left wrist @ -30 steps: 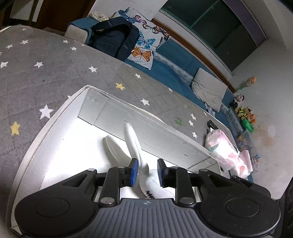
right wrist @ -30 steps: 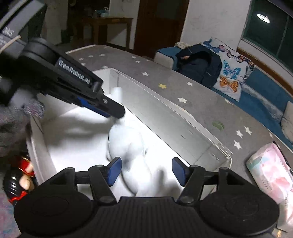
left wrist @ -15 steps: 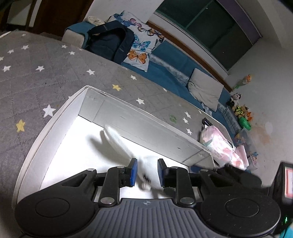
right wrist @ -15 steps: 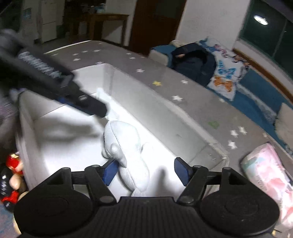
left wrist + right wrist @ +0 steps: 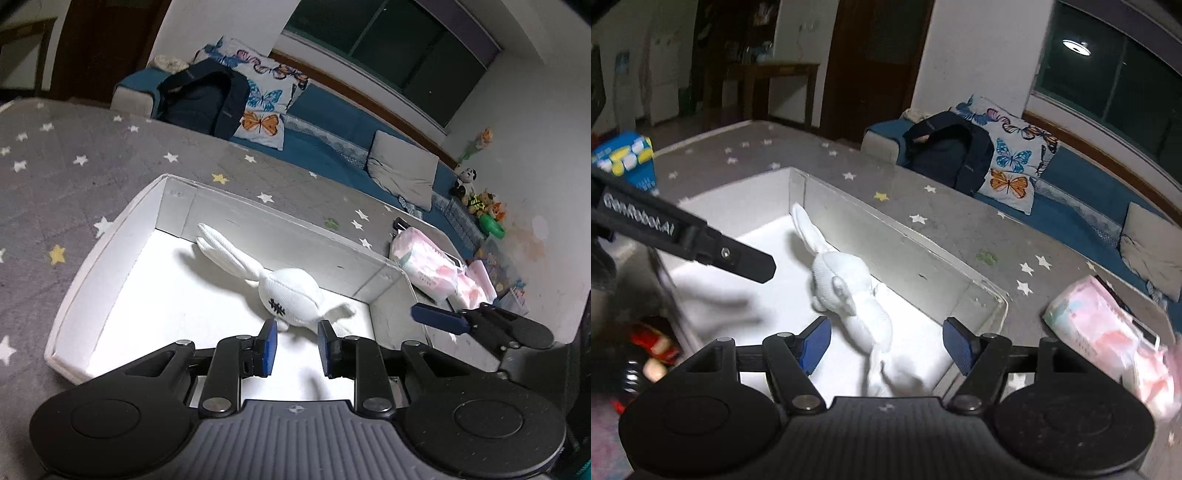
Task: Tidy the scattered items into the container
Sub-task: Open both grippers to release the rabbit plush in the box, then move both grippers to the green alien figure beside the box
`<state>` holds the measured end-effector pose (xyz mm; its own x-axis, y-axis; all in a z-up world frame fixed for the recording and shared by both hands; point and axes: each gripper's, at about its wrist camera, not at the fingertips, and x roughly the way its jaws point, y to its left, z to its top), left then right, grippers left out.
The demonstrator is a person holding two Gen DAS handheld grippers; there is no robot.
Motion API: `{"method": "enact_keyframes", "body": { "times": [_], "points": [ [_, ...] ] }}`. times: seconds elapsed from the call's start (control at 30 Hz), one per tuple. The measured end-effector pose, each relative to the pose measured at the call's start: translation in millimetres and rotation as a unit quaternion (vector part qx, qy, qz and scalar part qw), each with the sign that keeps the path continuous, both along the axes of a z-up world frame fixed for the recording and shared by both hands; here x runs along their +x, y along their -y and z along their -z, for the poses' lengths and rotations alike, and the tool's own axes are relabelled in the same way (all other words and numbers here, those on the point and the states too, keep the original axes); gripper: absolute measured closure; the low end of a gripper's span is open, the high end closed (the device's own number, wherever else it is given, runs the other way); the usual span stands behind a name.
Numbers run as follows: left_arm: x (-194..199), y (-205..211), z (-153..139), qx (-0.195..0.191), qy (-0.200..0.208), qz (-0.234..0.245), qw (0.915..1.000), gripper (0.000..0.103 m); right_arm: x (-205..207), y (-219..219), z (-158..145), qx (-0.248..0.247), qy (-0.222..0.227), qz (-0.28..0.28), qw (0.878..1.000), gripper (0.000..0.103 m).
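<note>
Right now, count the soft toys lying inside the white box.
1: the white rabbit plush lies inside the white box, against its far wall. Nothing else shows inside, though the near corners are hidden.

The plush rabbit (image 5: 288,291) lies in the box (image 5: 107,251), along its far wall.

Behind your grey star-patterned mat (image 5: 92,158) runs a blue window bench (image 5: 332,144) with a butterfly cushion (image 5: 264,110), a dark backpack (image 5: 947,155) and a grey pillow (image 5: 404,173). Dark windows (image 5: 1123,74) reflect a ceiling lamp (image 5: 1075,46).
</note>
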<state>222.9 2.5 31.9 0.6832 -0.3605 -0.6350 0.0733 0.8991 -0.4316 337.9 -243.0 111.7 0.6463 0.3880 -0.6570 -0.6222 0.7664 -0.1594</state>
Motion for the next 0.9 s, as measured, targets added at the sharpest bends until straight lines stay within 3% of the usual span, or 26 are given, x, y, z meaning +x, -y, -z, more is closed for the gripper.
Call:
{"method": "enact_keyframes", "body": {
  "times": [0.33,0.67,0.9],
  "points": [
    [-50.4,12.6,-9.8,0.02,0.03,0.018,0.9992,0.077,-73.6,36.8,-14.9,0.06,0.017,0.016,0.998,0.027],
    [-89.5,36.5,-3.2,0.024,0.026,0.056,0.9978,0.077,-139.4,58.7,8.3,0.077,0.004,0.033,0.996,0.022],
    [-110.4,56.2,3.1,0.027,0.019,0.096,0.9948,0.077,-158.0,72.4,23.3,0.085,-0.015,0.055,0.995,0.022]
  ]
}}
